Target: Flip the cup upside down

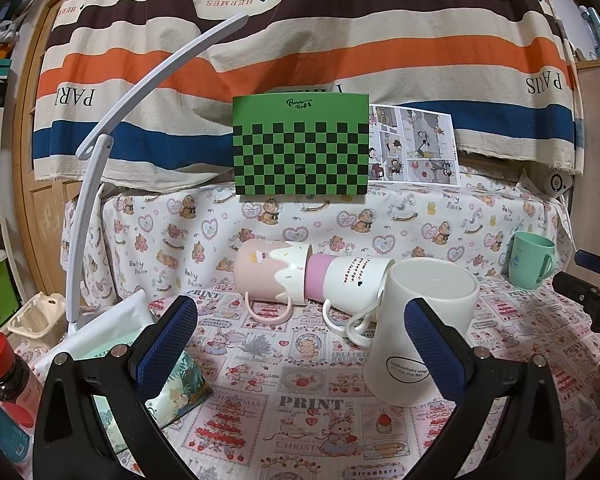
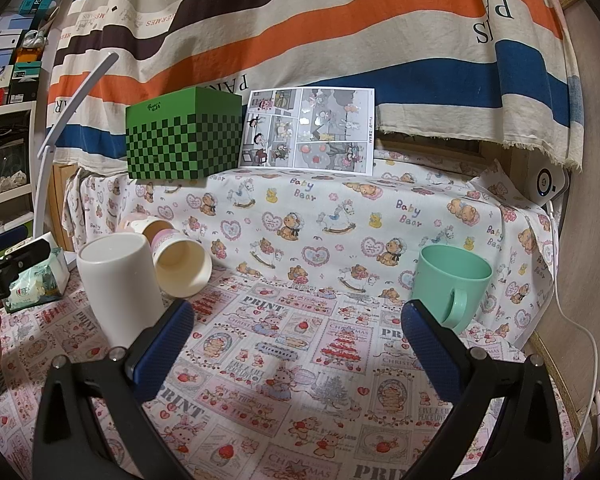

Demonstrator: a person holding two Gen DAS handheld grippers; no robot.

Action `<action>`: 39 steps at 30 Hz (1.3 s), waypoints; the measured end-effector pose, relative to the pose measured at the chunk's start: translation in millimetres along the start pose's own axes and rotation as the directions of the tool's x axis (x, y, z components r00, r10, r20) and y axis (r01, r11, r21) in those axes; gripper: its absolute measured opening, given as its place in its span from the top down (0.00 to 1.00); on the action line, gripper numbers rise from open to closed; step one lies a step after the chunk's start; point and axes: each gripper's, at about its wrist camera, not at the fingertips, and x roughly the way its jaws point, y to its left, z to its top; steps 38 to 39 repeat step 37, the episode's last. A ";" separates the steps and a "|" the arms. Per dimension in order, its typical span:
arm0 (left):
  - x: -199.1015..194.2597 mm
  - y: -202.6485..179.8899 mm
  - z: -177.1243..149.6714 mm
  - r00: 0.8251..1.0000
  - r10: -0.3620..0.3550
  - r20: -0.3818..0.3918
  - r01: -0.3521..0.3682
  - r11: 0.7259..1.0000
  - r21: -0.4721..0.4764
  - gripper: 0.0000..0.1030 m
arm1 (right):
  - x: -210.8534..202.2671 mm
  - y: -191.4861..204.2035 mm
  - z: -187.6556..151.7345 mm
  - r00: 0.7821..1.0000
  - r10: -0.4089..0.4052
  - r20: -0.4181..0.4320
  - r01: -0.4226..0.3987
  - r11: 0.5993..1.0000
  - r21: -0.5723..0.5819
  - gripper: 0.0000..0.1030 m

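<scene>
On the table, the white cup already sits upside down, so both open, empty grippers should go slowly for the green cup.

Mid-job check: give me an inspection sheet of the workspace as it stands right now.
Surface: printed tablecloth.
Job's things: white cup upside down; mint cup upright; nested cups on their side.
Clutter: tissue pack, red-capped bottle, green checkered box, comic sheet.
Grippers: left gripper and right gripper, jaws open, holding nothing.
Cables: white cable at right edge.
Surroundings: striped cloth, white lamp arm.
</scene>
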 end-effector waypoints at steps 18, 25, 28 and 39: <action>0.6 0.6 -0.1 1.000 -0.001 -0.001 0.001 1.000 0.000 0.00 | 0.1 0.3 -0.3 1.000 0.000 0.000 0.000 1.000 -0.001 0.00; 0.7 0.7 0.0 1.000 -0.001 -0.001 0.001 1.000 0.000 0.00 | 0.2 0.2 -0.1 1.000 0.000 0.000 0.000 1.000 -0.001 0.00; 0.9 1.8 -0.5 1.000 0.000 -0.002 0.000 1.000 -0.001 0.00 | 0.1 0.4 -0.2 1.000 -0.001 0.001 0.001 1.000 -0.001 0.00; 2.6 4.4 -1.9 1.000 0.000 -0.011 0.000 1.000 -0.006 0.00 | 0.5 0.7 -0.2 1.000 -0.002 0.000 0.002 1.000 -0.001 0.00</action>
